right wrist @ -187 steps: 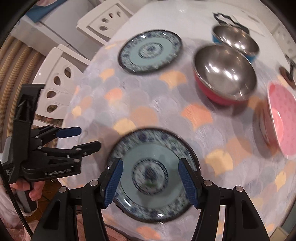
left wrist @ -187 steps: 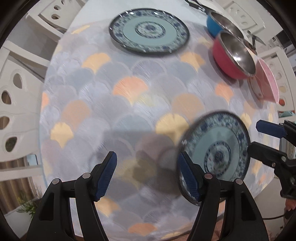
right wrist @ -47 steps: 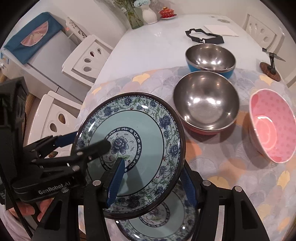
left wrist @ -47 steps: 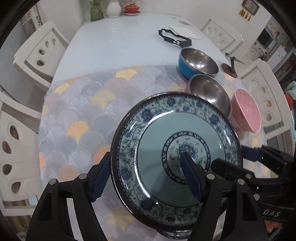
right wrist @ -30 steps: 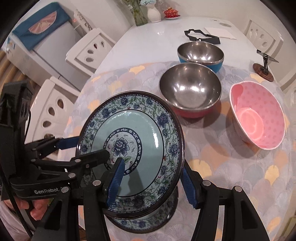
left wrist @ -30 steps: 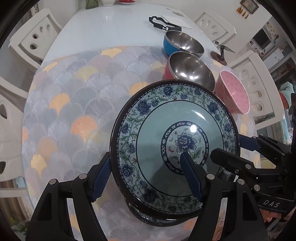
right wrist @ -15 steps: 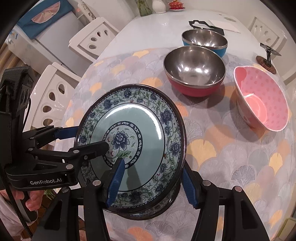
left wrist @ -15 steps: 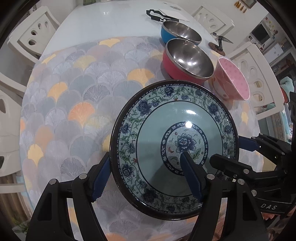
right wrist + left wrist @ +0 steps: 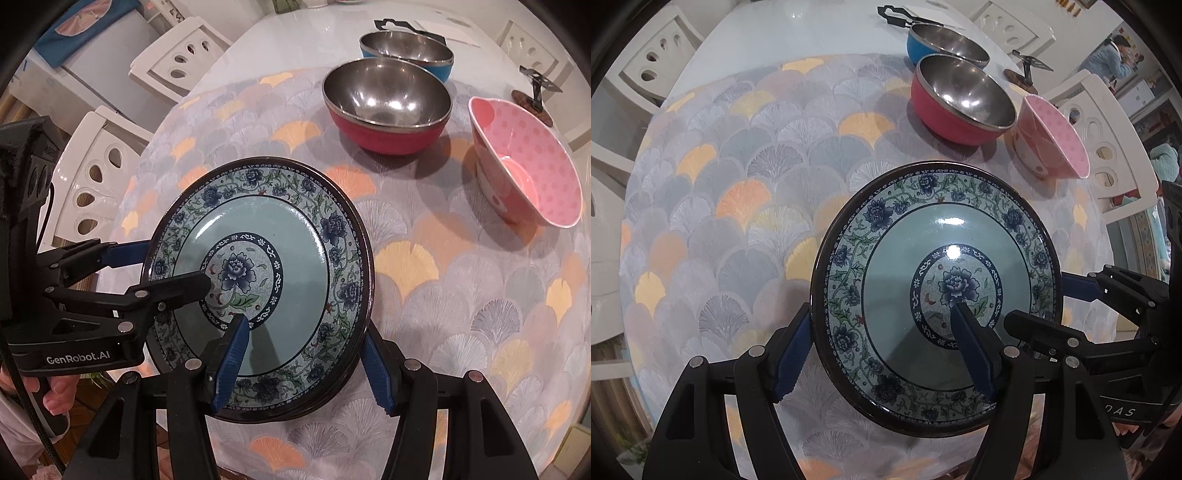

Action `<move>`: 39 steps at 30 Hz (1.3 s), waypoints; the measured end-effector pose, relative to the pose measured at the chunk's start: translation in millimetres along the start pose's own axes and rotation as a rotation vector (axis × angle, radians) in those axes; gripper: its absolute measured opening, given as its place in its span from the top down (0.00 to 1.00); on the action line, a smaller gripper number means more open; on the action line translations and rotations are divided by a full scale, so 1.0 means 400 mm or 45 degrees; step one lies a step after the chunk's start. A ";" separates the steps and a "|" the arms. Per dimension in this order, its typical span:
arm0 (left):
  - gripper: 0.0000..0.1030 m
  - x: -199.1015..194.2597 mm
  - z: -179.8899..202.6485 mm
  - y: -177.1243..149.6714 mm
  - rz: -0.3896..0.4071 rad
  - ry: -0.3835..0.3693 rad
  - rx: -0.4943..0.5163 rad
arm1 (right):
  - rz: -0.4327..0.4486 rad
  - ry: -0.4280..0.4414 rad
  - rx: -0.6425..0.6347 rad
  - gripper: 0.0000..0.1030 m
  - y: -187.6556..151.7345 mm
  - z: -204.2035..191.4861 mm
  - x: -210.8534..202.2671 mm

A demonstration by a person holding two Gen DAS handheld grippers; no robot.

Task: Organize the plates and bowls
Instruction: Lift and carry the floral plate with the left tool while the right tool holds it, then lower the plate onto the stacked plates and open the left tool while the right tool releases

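Observation:
A blue floral plate [image 9: 934, 295] [image 9: 258, 295] lies on top of a second matching plate [image 9: 343, 373], whose rim shows beneath it, on the patterned tablecloth. My left gripper [image 9: 882, 350] [image 9: 162, 269] straddles its left rim, one finger over the plate, one outside. My right gripper [image 9: 303, 365] [image 9: 1045, 306] straddles its near-right rim the same way. Both stand wide apart around the rim. A red steel bowl [image 9: 388, 107], a blue steel bowl [image 9: 410, 51] and a pink dotted bowl [image 9: 524, 162] stand behind.
The scalloped tablecloth [image 9: 738, 192] covers the round table's near half. White chairs [image 9: 96, 173] ring the table. A small stand [image 9: 535, 92] and a black object with paper [image 9: 406, 26] sit at the far side.
The held plate has come down from above the table onto the second plate. Both grippers descended with it and stay at its rim.

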State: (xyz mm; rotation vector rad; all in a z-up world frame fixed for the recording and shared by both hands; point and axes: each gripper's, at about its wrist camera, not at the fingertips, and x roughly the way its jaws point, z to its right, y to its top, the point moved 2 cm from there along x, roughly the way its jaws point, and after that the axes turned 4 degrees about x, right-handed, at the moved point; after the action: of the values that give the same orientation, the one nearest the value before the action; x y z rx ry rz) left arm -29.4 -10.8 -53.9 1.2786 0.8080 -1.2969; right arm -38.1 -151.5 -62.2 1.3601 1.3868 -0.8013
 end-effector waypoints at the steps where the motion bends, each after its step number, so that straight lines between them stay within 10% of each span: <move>1: 0.31 0.002 0.000 -0.001 -0.004 0.000 0.002 | -0.004 -0.003 0.001 0.43 -0.002 0.001 0.002; 39: 0.33 0.067 0.020 -0.020 -0.134 -0.035 0.100 | -0.157 -0.107 0.085 0.43 -0.015 0.023 0.089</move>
State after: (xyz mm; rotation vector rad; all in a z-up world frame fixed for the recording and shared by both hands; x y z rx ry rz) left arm -34.1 -23.2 -80.0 1.2921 0.8211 -1.4398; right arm -37.8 -149.9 -99.7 1.2854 1.3991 -0.9833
